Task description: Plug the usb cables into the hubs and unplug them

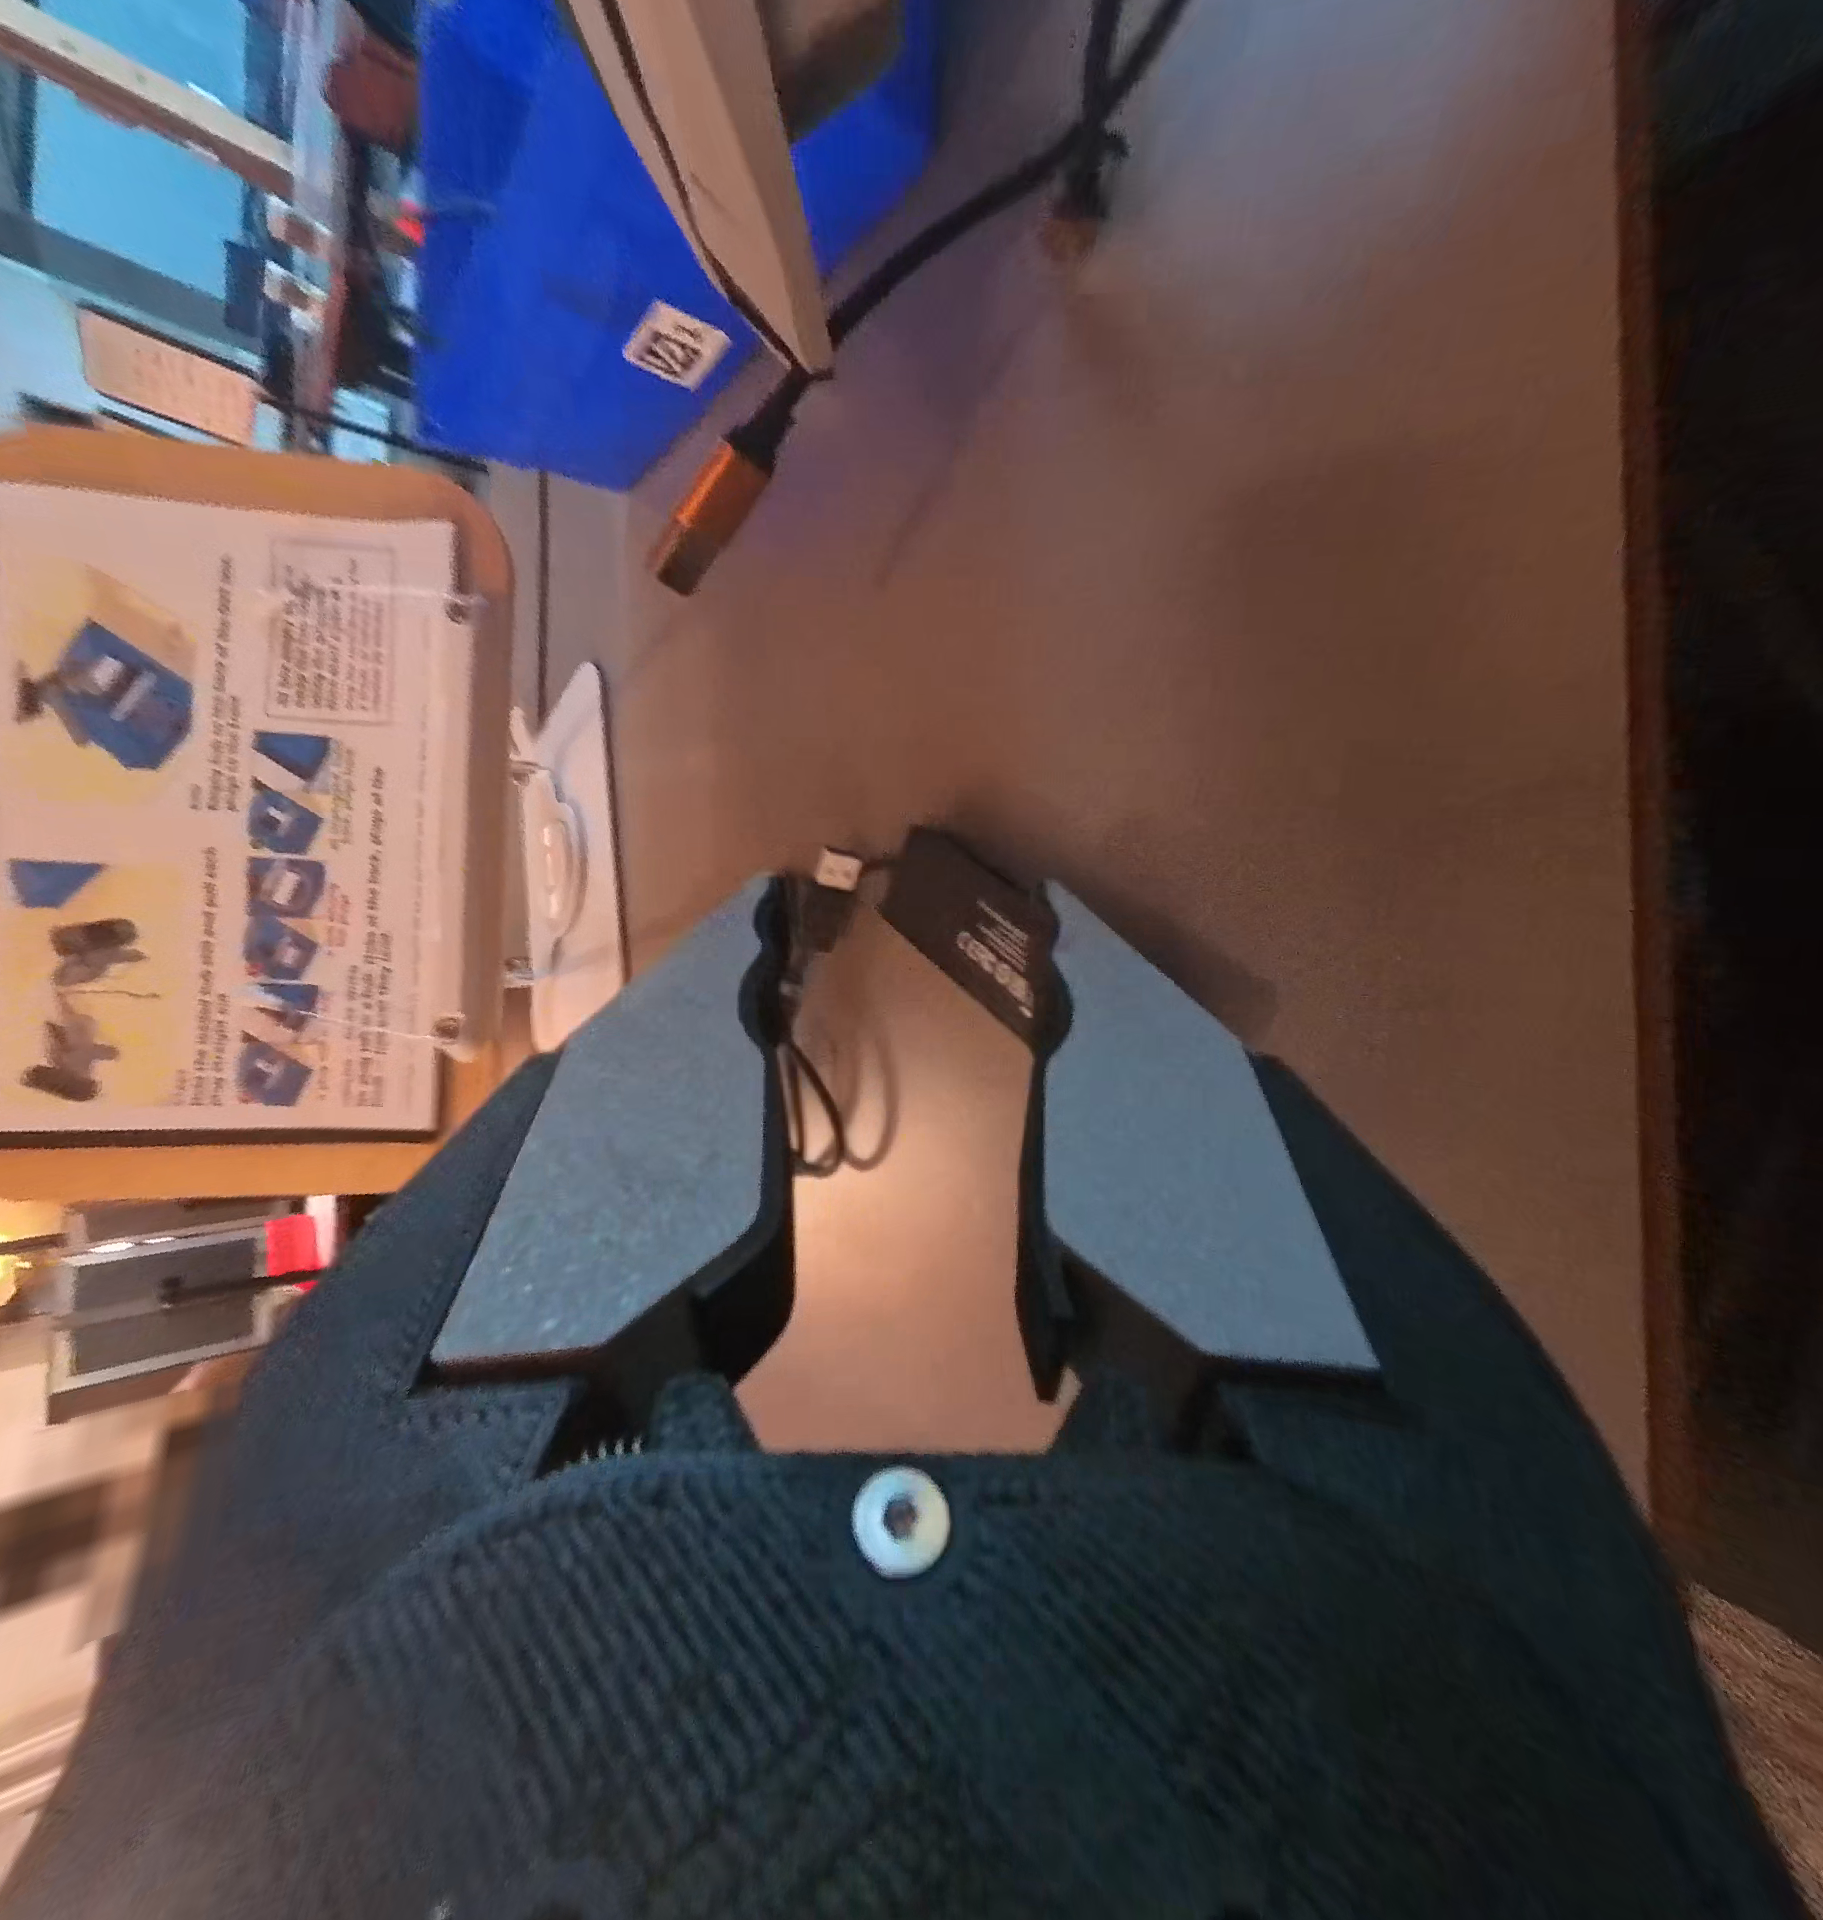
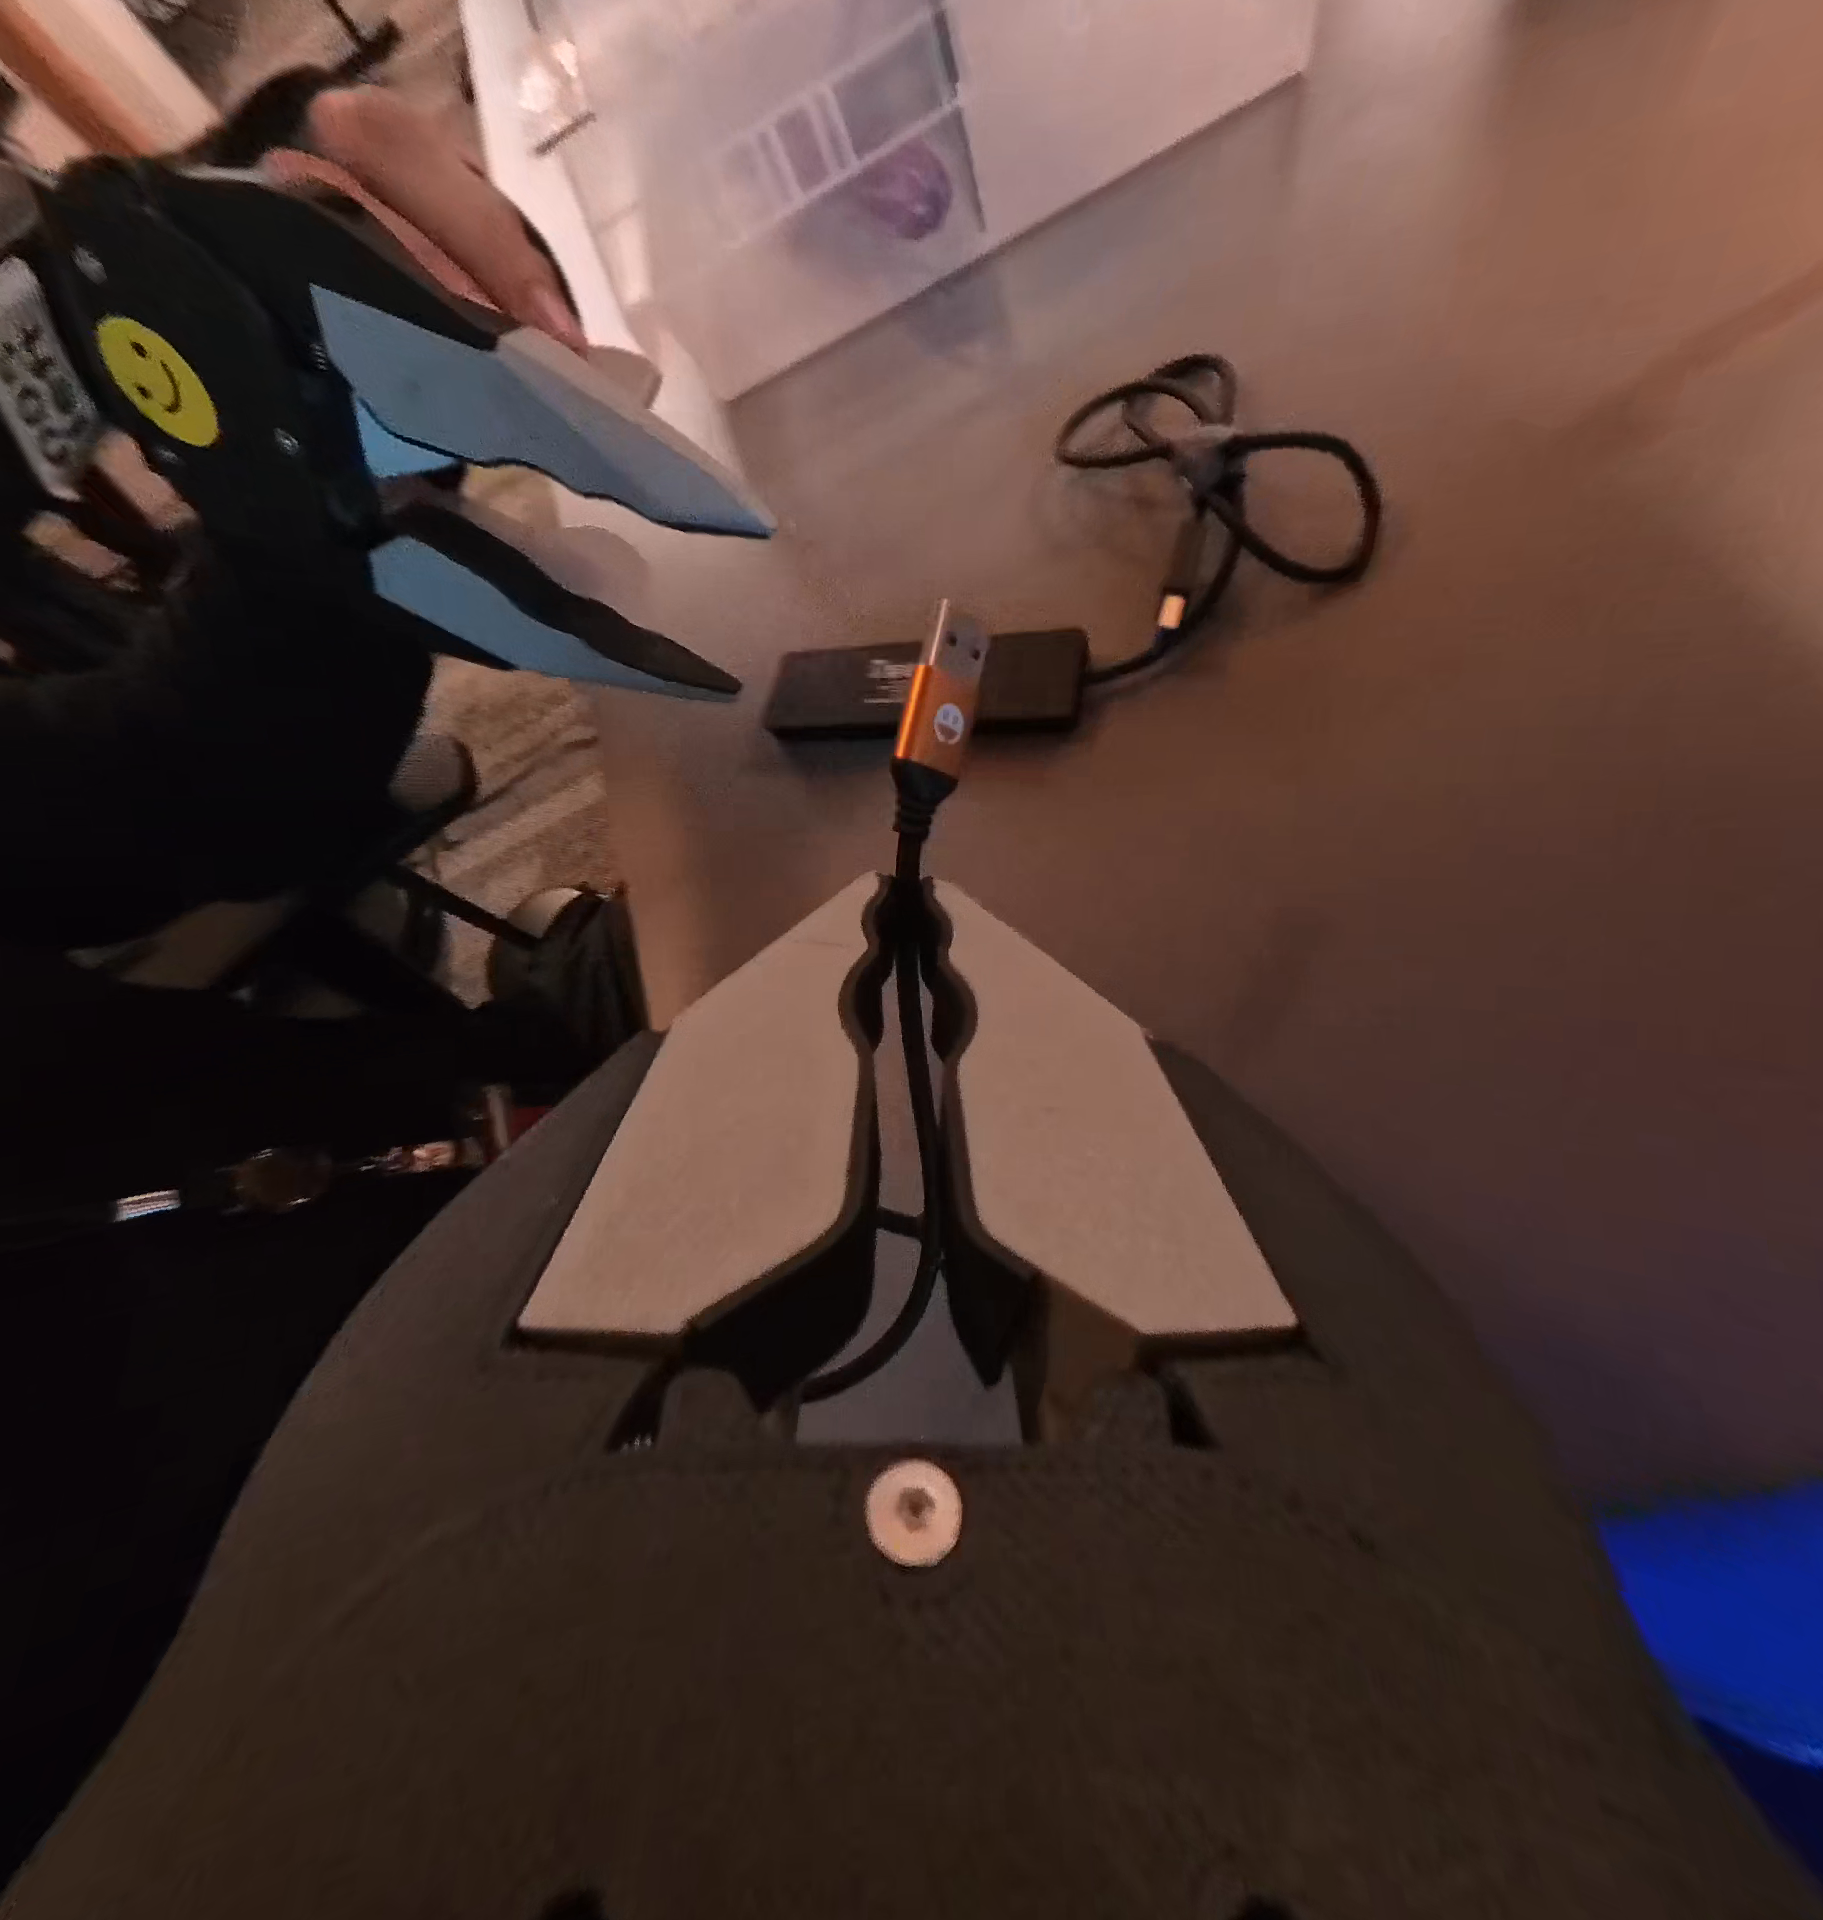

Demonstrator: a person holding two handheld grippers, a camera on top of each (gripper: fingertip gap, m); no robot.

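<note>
The right claw [image 2: 905, 894] is seen clamped on a black cable just behind its orange USB plug [image 2: 938, 696], whose metal tip points toward twelve o'clock, raised above the counter [image 2: 1509, 935]. Just beyond the plug a flat black hub [image 2: 834, 694] lies on the counter, its own lead running off toward two o'clock into a loose coil [image 2: 1229, 468]. The step in hand is judged to be the approach before insertion; no plug is seated yet.

The left claw [image 1: 907, 894] is held apart, nothing gripped, with the hub [image 1: 974, 925] at its tips against the right finger and a small silver-tipped plug [image 1: 836, 871] beside the left one (whether the fingers touch the hub cannot be told). In the right wrist view it hangs at nine o'clock of the hub.

The next move probably calls for the hub to be steadied by the left claw, and the plug levelled and aligned with a port whose side is not visible.
</note>
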